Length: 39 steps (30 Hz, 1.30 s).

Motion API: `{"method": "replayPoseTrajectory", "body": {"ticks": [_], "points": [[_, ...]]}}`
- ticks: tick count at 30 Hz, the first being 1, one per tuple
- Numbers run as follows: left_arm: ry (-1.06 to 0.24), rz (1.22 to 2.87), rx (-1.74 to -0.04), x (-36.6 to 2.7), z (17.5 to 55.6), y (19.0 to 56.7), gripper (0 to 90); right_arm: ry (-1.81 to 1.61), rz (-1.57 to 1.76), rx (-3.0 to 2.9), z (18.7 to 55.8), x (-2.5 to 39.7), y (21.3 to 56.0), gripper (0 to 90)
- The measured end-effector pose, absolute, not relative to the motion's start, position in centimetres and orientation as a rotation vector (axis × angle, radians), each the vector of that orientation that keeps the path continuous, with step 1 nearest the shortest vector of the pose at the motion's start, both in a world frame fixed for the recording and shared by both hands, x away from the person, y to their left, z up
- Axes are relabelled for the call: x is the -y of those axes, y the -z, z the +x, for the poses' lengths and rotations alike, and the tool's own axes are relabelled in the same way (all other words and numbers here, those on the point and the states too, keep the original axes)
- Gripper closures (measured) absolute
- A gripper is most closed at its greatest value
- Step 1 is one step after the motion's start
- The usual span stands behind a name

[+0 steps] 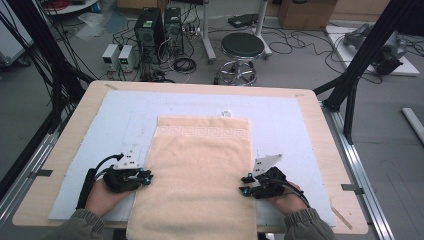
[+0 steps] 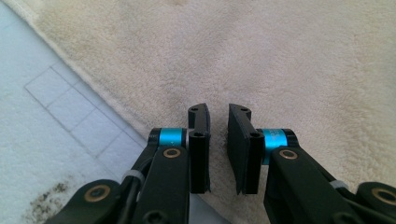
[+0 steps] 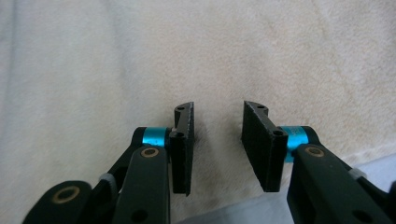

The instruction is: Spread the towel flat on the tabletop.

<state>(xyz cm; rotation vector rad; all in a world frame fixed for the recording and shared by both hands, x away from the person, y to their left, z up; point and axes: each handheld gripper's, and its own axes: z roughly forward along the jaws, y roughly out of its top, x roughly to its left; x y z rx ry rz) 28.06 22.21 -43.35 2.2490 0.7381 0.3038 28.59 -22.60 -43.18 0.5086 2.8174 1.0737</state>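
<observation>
Cream towel [image 1: 197,175] lies lengthwise mid-mat [image 1: 280,115]; your left gripper [image 1: 148,177] sits at its nine o'clock edge, your right gripper [image 1: 243,184] at three o'clock, both with jaws slightly spread, pinching nothing.

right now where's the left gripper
In the high view the left gripper sits at the left long edge of the beige towel, toward the near end of the table, jaws slightly apart.

The cream towel [image 1: 200,175] is soft, fluffy terry cloth with a woven key-pattern band at its far end, lying on a matt pale-blue mat [image 1: 285,125] over a smooth light wooden table [image 1: 320,115], between matt black plastic grippers with glossy blue metal collars.
</observation>
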Motion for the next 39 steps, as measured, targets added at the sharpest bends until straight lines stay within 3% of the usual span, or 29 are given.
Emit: {"method": "replayPoseTrajectory", "body": {"ticks": [4, 23, 29, 39], "points": [[-0.308, 2.240, -0.736, -22.3, 27.8, 43.2, 75.4, -1.096, 0.512, -2.805, 28.5, 22.8, 43.0, 60.9], [-0.353, 2.083, -0.804, -22.6, 30.8, 40.9, 45.8, -1.219, 0.739, -2.584, 33.6, 23.2, 40.6, 29.7], [-0.375, 2.058, -0.838, -22.7, 32.2, 40.2, 38.6, -1.238, 0.773, -2.545, 35.5, 23.1, 39.6, 27.2], [-0.398, 2.041, -0.855, -21.7, 35.0, 38.1, 36.5, -1.228, 0.817, -2.526, 38.5, 22.8, 38.3, 26.5]]}}
